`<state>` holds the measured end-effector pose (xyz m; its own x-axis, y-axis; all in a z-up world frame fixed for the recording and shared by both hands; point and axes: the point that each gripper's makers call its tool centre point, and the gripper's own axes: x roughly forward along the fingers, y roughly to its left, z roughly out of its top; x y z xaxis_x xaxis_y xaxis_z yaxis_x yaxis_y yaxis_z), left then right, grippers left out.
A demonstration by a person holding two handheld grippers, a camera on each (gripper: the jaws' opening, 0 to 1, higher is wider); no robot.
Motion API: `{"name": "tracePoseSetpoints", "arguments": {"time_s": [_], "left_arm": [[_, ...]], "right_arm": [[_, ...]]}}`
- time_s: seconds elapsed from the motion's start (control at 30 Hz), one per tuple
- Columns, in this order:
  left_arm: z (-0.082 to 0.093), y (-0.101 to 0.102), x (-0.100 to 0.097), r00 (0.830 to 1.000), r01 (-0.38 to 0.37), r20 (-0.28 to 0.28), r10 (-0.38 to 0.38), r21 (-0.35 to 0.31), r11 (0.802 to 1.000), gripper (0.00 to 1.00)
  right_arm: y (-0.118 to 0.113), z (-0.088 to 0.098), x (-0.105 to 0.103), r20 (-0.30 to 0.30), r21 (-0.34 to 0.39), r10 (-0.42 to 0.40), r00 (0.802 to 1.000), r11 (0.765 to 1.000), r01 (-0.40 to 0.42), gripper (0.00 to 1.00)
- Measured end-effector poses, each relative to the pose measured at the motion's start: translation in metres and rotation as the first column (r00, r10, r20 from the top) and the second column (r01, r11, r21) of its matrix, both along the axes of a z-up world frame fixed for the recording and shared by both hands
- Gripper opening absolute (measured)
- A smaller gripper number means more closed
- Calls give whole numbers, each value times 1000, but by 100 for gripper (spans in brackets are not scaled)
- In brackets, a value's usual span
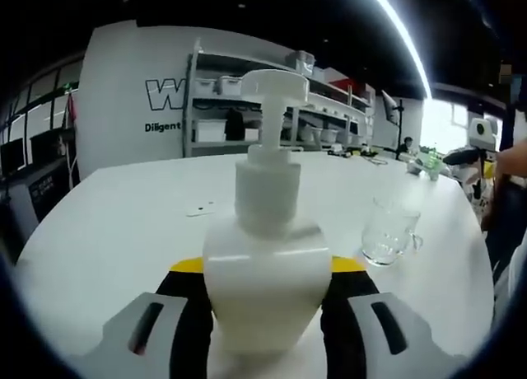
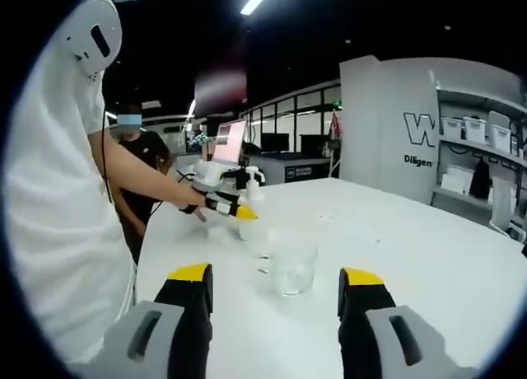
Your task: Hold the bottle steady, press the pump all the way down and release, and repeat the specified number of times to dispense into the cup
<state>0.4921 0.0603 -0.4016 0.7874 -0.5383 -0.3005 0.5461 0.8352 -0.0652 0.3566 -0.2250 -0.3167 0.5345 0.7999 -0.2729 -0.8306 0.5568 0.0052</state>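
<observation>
Unlabelled bottle [image 1: 265, 272] clamped; wall reads "Diligent" [image 1: 162, 127].

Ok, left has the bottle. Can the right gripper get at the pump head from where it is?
Probably yes. The right gripper is open and empty, and past the glass cup the bottle stands in the left gripper. The pump head has nothing over it, so coming in above the cup looks free.

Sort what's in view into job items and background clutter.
Job: pump bottle, held in the left gripper; glass cup; right gripper, open behind the cup.
Clutter: shelving with bins, laptop, small scrap on the table.
</observation>
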Motion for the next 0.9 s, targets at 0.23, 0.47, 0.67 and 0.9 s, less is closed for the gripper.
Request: {"name": "tracePoseSetpoints", "arguments": {"time_s": [0.23, 0.47, 0.67, 0.9], "left_arm": [[-1, -12, -2, 1000, 13, -1, -13, 18, 1000, 48], [-2, -30, -7, 1000, 29, 1, -29, 24, 999, 48], [-2, -45, -10, 999, 39, 0, -39, 26, 999, 48], [-2, -69, -13, 998, 62, 1, -62, 29, 998, 48]], "right_arm": [[-2, 5, -1, 22, 14, 5, 1000, 1000, -5, 57], [-4, 7, 0, 19, 19, 4, 1000, 1000, -4, 55], [-7, 5, 0, 40, 0, 8, 999, 1000, -8, 55], [-10, 4, 0, 18, 9, 12, 1000, 1000, -12, 53]]}}
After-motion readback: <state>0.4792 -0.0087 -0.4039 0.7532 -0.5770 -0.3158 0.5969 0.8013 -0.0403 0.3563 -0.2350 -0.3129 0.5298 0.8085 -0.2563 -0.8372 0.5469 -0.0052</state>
